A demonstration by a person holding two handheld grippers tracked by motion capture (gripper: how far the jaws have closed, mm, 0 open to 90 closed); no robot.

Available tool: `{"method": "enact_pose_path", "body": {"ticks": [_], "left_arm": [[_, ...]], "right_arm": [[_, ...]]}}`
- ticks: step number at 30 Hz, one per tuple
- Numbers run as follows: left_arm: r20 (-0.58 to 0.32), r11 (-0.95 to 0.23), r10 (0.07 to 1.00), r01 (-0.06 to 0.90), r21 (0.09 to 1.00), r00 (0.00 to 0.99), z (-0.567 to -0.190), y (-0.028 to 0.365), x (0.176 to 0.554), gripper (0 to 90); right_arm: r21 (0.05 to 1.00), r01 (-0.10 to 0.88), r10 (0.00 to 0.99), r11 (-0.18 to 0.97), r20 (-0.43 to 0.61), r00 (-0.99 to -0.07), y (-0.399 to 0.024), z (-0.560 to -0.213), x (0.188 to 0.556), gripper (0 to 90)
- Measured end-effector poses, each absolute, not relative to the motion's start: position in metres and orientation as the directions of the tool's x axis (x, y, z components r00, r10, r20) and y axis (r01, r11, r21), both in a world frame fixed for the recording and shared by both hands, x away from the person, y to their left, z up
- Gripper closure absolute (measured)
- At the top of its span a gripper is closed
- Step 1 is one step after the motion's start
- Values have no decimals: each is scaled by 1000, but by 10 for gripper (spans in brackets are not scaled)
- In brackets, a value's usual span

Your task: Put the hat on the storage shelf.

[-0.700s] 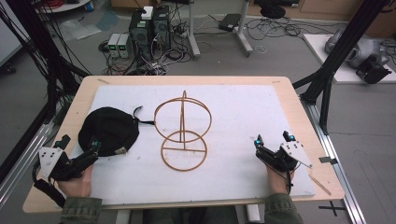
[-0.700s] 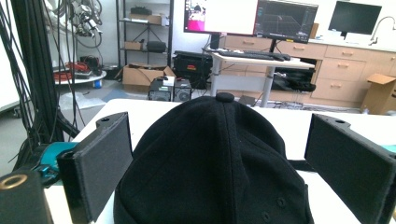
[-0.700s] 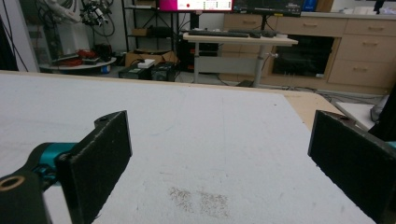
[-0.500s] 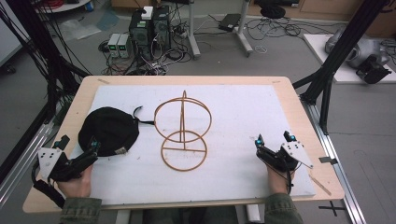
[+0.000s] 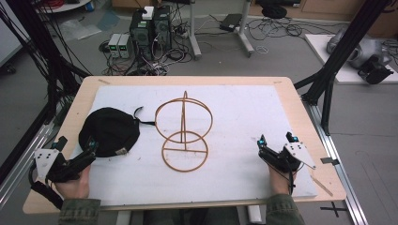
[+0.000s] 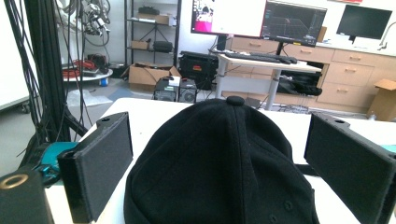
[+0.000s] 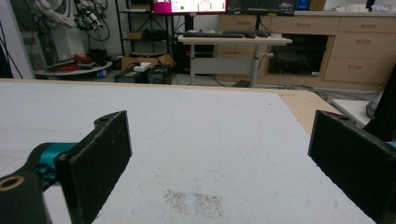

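Observation:
A black cap (image 5: 109, 131) lies on the left part of the white mat (image 5: 244, 112). Right of it stands a thin wire stand (image 5: 184, 133), an upright ring on a round base. My left gripper (image 5: 77, 144) rests at the cap's near edge and is open. In the left gripper view the cap (image 6: 219, 158) sits in the gap of the left gripper (image 6: 219, 122), and neither pad touches it. My right gripper (image 5: 276, 139) rests on the mat at the near right and is open. The right gripper view shows that gripper (image 7: 219, 119) with bare mat between its jaws.
The mat covers a wooden table (image 5: 300, 108). Black frame posts (image 5: 345, 51) rise at the table's left and right sides. Computers and cables (image 5: 150, 33) lie on the floor beyond the far edge.

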State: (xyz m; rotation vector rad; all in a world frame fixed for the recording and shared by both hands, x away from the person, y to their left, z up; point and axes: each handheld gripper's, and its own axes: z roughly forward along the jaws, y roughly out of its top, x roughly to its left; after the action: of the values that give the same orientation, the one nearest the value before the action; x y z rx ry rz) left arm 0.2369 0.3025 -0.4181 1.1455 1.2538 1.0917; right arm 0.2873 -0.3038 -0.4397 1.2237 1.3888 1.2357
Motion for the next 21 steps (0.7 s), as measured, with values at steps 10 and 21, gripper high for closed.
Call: {"method": "enact_pose_path", "body": {"ticks": [10,21], "left_arm": [[-118,116,992,33,993,50,-415,300,240,85],[-109,104,991,67,992,79,-414,292,249,85]], "right_arm": [[993,117,992,14,1,-125,-304,-440,288,52],[992,122,990,27,-10,-138,-304,-440,287,52]]}}
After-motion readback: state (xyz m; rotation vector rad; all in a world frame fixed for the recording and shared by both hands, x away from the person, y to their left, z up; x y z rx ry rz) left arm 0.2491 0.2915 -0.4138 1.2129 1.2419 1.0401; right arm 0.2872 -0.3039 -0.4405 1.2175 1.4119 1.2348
